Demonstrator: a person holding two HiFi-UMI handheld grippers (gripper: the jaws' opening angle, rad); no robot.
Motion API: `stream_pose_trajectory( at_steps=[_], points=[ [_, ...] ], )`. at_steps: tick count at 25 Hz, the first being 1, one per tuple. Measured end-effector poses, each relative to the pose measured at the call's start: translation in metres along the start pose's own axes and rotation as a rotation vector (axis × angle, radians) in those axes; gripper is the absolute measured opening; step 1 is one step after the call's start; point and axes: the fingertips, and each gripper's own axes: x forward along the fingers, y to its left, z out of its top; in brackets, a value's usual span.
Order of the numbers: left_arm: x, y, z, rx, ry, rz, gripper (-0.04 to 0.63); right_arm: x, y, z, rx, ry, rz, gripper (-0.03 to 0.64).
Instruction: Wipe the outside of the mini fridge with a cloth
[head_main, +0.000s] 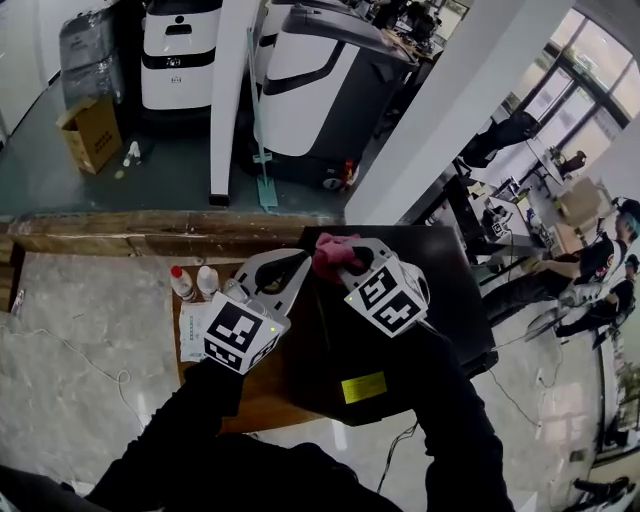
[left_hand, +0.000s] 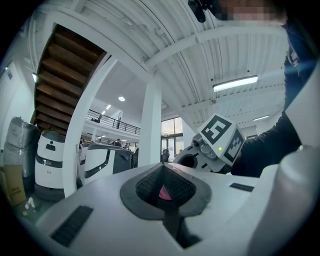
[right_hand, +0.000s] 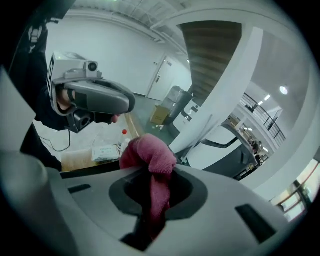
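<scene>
Left tongs and right tongs both clamped the pink cloth over the mini fridge; yellow sticker at 6 o'clock, unreadable.

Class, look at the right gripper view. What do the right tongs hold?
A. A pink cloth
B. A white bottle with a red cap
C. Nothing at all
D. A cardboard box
A: the right tongs are shut on a pink cloth, which bunches up above them.
</scene>
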Motion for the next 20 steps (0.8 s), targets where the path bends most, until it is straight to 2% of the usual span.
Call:
stream_pose_trajectory(
  at_steps=[5,9,14,20],
  points=[
    [0.003,-0.006,-0.006,-0.003,0.029,0.006,0.005,0.008,0.003,0.000,-0.182,0.057,-0.072,0.049],
    [0.013,-0.022,0.003,0.001,0.051,0.023,0.005,0.004,0.001,-0.007,-0.278,0.074,-0.096,0.049],
    [0.030,-0.052,0.010,0.022,0.097,0.059,0.005,-0.007,-0.008,-0.030,-0.331,0.073,-0.089,0.048],
    [0.052,-0.083,0.021,0.012,0.130,0.137,0.005,-0.030,-0.037,-0.077,-0.362,0.086,-0.077,0.048]
  ],
)
